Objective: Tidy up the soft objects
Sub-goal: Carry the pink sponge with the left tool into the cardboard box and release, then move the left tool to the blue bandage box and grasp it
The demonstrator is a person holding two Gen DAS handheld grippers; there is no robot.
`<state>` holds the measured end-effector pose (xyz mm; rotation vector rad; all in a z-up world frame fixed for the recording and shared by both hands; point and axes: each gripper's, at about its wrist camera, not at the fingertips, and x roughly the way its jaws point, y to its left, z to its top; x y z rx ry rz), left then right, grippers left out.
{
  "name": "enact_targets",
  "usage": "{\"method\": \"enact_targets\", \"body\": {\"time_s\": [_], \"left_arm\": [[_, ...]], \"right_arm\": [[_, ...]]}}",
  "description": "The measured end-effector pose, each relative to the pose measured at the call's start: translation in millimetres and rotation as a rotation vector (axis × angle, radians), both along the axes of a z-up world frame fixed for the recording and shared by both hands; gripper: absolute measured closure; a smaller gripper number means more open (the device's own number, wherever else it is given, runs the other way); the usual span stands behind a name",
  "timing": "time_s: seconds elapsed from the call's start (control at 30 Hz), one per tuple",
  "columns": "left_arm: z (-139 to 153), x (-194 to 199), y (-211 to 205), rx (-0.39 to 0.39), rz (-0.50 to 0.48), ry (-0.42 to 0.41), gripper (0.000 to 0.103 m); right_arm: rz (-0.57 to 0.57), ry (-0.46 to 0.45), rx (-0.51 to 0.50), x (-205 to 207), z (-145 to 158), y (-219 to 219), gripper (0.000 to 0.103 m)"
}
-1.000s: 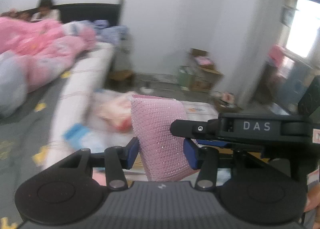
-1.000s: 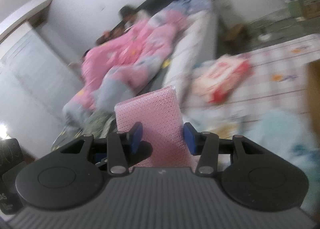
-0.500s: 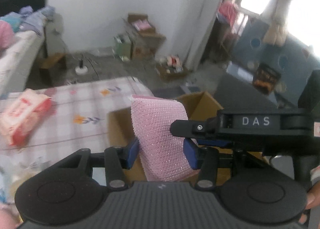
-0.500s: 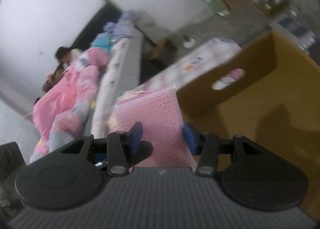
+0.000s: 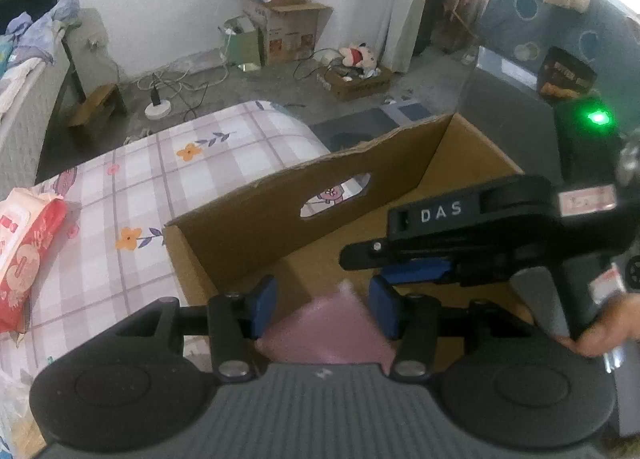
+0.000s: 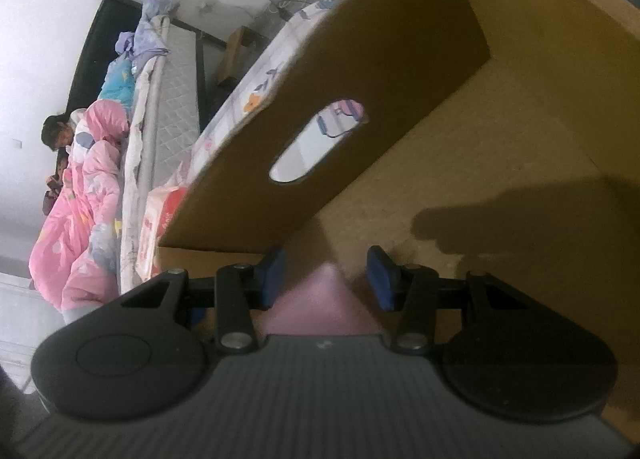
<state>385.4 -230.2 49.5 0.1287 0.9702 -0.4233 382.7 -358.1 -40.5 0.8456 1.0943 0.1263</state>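
A pink mesh sponge [image 5: 328, 329] shows blurred below and between my left gripper's [image 5: 322, 309] blue pads, which stand apart from it; the gripper is open. The same pink sponge [image 6: 320, 299] shows blurred between my right gripper's [image 6: 326, 279] open pads. Both grippers hang over an open cardboard box [image 5: 280, 215], also seen in the right wrist view [image 6: 400, 59], with an oval handle hole in its wall. The right gripper's body [image 5: 480, 235] crosses the left wrist view above the box.
The box sits on a checked floral sheet [image 5: 160, 167]. A red and white wipes pack [image 5: 24, 259] lies to the left. A bed with pink bedding [image 6: 88, 195] stands beyond. Cardboard boxes [image 5: 288, 27] and cables lie on the floor by the wall.
Both grippers swung from the bed over to the cardboard box and opened. The pink sponge has slipped down from between the pads and is dropping into the box.
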Motion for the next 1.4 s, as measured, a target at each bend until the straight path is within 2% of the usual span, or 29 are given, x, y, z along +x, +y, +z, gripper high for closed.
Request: {"method": "enact_targets", "body": {"time_s": [0.23,0.4,0.6,0.7,0.87,1.1,1.3,1.4], "left_arm": [[21.5,-20.8,16.5,0.005,-0.016,-0.058,0.050],[41.3,-40.3,32.6,-0.012,-0.017,-0.085,0.044],[59.4,-65.1,61.6,-0.041,0.013,-0.129,0.036],[59.2,-77.0,79.5,-0.045,0.041,-0.129,0.036],[53.0,-94.5,108.5,-0.031,0.084,-0.119,0.036],[34.0,-108.5,141.8,-0.045,0.142,-0.075,0.036],[22.7,-122.4,163.1,-0.054,0.187,-0.058,0.036],[21.4,-132.8,172.1,-0.051,0.211,-0.073,0.031]], "right_arm": [[0.046,0.034,-0.046,-18.4,-2.5,8.7,0.058],[0.116,0.069,-0.041,-38.9,-3.0,24.5,0.058],[0.210,0.145,-0.067,-42.9,-15.5,54.3,0.058],[0.245,0.159,-0.089,-37.3,-22.7,72.8,0.067],[0.224,0.146,-0.123,-26.4,-25.5,89.0,0.070],[0.214,0.108,-0.158,2.0,-22.1,101.5,0.070],[0.254,0.053,-0.214,27.8,-18.3,110.8,0.068],[0.285,0.034,-0.249,28.3,-14.9,110.0,0.065]]}}
